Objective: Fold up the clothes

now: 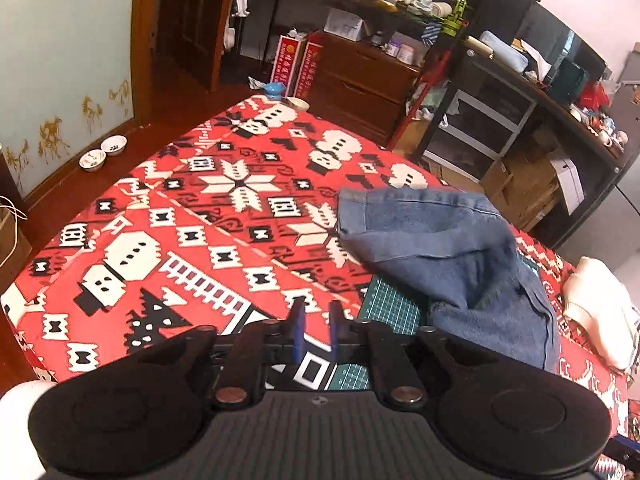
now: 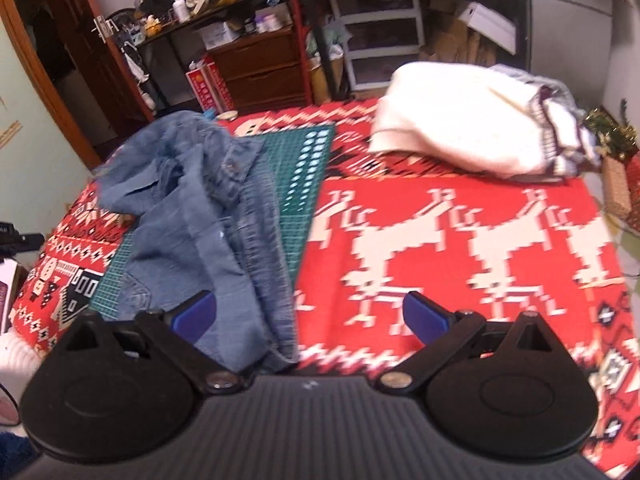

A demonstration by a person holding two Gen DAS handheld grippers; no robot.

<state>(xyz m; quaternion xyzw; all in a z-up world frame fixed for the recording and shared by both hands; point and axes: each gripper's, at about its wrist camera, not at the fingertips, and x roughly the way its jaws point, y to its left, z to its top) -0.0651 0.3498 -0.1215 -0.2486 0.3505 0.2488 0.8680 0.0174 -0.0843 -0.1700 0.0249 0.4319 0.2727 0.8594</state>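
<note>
The denim shirt (image 2: 200, 216) lay crumpled in a heap on the red patterned blanket (image 2: 460, 240), partly covering a green cutting mat (image 2: 308, 172). The left gripper (image 1: 317, 322) hung above the blanket and the mat's edge, just beside the shirt, its blue fingers (image 1: 297, 326) nearly together with nothing between them. The right gripper (image 2: 308, 316) stood wide open and empty, the shirt's near edge lying between its fingers. A white sweater (image 2: 460, 136) sat folded farther back.
</note>
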